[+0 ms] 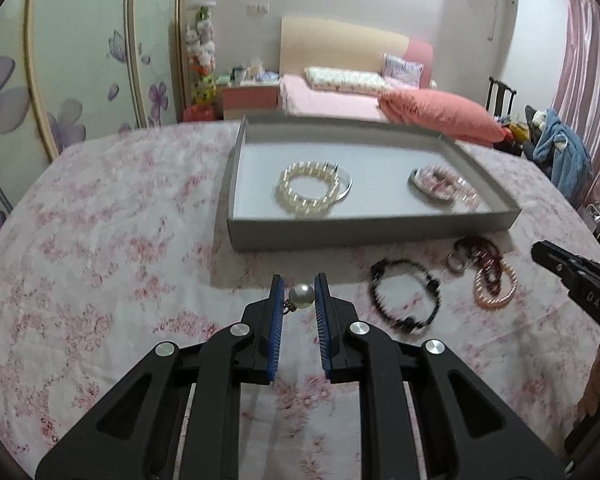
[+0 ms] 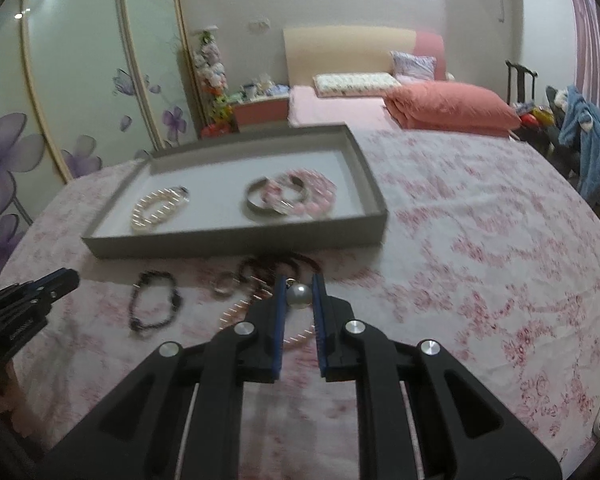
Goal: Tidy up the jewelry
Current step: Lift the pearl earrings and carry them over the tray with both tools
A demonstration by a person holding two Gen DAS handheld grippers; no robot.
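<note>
— Lying in the shallow grey cardboard tray (image 1: 370,232): a white pearl bracelet (image 1: 306,188) at left, a silver bangle (image 2: 260,200) with pink bead strands (image 2: 314,196) at right.

— Left gripper (image 1: 298,294) clamping a round white pearl earring (image 1: 301,295), metal hook pointing left. Right gripper (image 2: 298,294) pinching another grey-white pearl earring (image 2: 300,296), hook pointing up-left. Both hanging above the pink floral cloth (image 1: 120,240), before the tray.

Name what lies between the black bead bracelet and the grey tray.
Only bare floral cloth lies between the black bead bracelet and the grey tray, seen in the left wrist view.
</note>
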